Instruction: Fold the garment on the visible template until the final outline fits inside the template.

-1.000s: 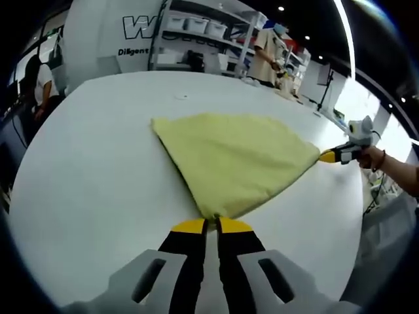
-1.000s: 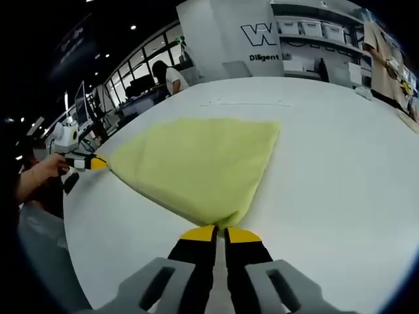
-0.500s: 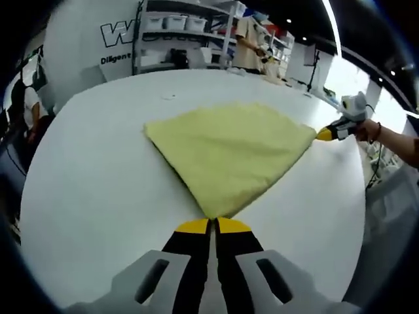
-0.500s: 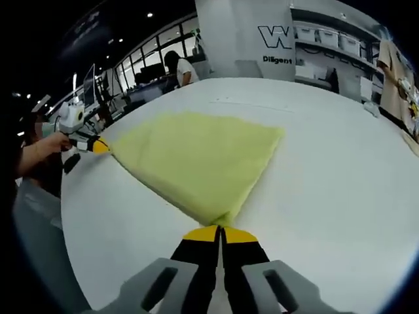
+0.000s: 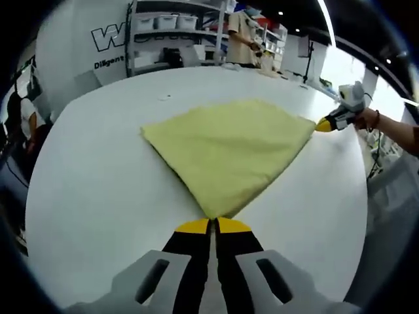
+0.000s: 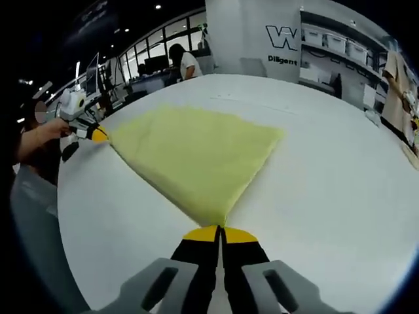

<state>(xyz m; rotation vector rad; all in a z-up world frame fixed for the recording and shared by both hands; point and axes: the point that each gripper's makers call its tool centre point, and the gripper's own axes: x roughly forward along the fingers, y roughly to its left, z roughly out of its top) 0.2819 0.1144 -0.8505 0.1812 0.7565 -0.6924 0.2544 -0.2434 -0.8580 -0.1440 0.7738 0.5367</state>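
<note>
— Where's the cloth sitting?

— The yellow garment (image 5: 229,147) lies spread flat on the white surface (image 5: 91,196), taking up the middle of the left gripper view. One corner comes down to the lower centre of the frame, another stretches off to the right edge, a third points left. In the right gripper view the same garment (image 6: 196,154) fills the middle, with one corner at the lower centre and another reaching to the far left.

— And the tools?

— The left gripper (image 5: 214,226) has its fingers pressed together on the near corner of the garment, at the bottom centre of its own view. You can see it again at the far left of the right gripper view (image 6: 98,135), held in a hand (image 6: 49,134). The right gripper (image 6: 219,233) is likewise clamped on its corner; from the other side it shows at the right edge (image 5: 324,124).

— Anything behind?

— Shelves with bins (image 5: 177,29) at the top, and a person (image 5: 243,39) standing near them.
</note>
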